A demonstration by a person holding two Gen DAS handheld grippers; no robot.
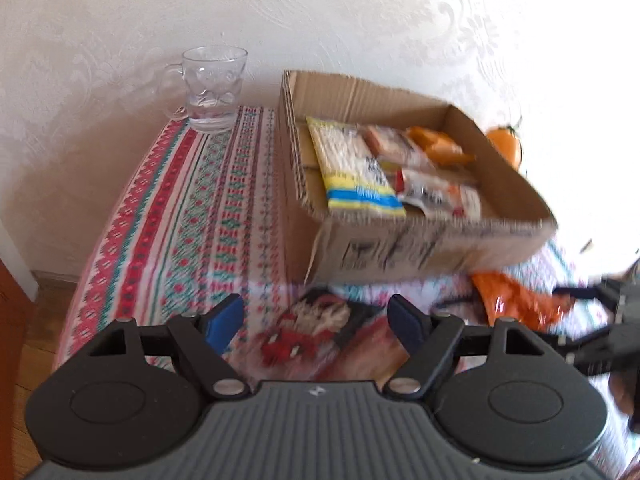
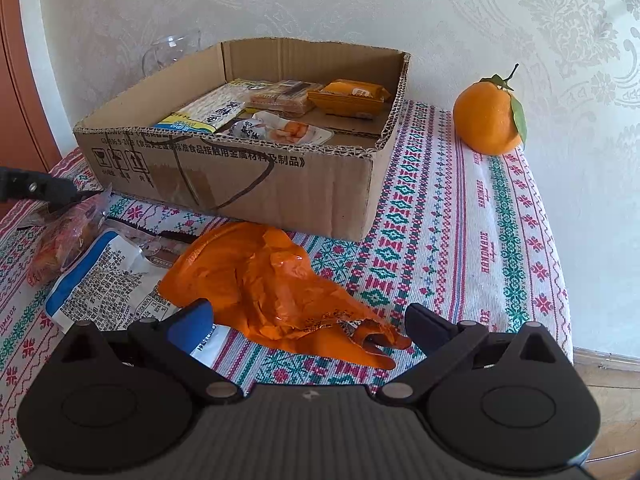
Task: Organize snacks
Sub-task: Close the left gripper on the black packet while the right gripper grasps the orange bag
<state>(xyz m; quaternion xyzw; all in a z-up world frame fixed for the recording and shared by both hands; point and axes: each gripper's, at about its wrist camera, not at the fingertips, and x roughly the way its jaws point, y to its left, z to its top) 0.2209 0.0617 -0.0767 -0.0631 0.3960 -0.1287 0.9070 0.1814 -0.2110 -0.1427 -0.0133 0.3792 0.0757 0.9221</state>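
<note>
Sitting against the wall on a table covered with a red-and-green patterned cloth [image 2: 448, 216], a shallow cardboard box [image 2: 256, 184] already contains four snack packets: a yellow-and-blue packet [image 1: 352, 168] at its left, a clear-wrapped pastry [image 2: 286, 96], an orange packet [image 2: 352, 96] toward the back and a white packet [image 2: 280, 130] near the front wall. The left gripper [image 1: 316, 320] hovers in front of the box with its jaws partly apart over a red-printed snack bag [image 1: 316, 332] that lies blurred on the cloth; the blue pads [image 1: 224, 320] stand on either side of it, and whether they press on it cannot be told. The right gripper [image 2: 308, 324] has its jaws spread wide over a crumpled orange wrapper [image 2: 272, 280] lying on the cloth just in front of the box, and its pads are clear of the wrapper. Left of that wrapper lies a white-and-blue packet [image 2: 100, 276], printed side up, beside the red-printed bag. A glass mug [image 1: 210, 88] stands at the back left corner, just beside the box, and a tangerine [image 2: 490, 118] with a leaf on its stem rests to the right of the box.
</note>
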